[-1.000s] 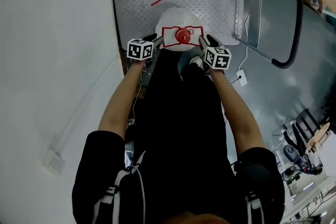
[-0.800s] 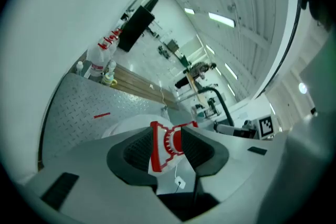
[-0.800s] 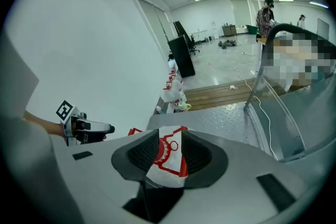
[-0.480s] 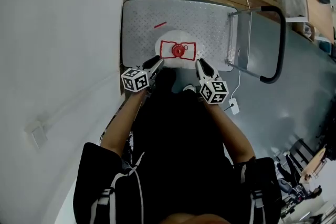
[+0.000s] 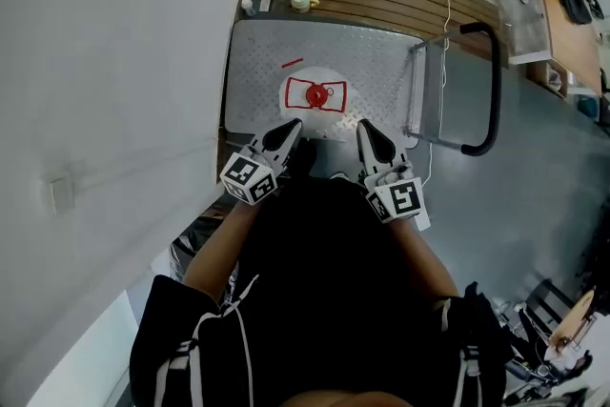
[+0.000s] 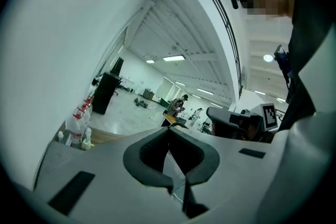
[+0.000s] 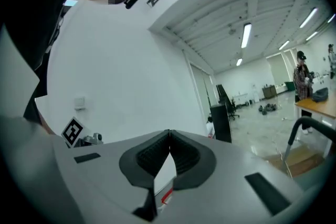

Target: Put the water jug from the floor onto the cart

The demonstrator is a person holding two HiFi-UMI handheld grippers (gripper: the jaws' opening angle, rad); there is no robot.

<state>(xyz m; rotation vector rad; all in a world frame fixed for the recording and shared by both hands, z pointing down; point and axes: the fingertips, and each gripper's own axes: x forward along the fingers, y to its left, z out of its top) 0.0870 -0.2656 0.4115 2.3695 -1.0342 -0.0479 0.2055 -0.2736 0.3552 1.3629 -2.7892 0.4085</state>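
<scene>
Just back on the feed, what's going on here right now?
The water jug stands upright on the metal deck of the cart, and nothing is touching it. The person holds the left gripper and the right gripper on the near side of the jug, clear of it. Both grippers' jaws have just been closing and are now shut with nothing between them. The placing looks done.

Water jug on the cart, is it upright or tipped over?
Upright: the water jug stands on the cart, its red cap facing straight up.
</scene>
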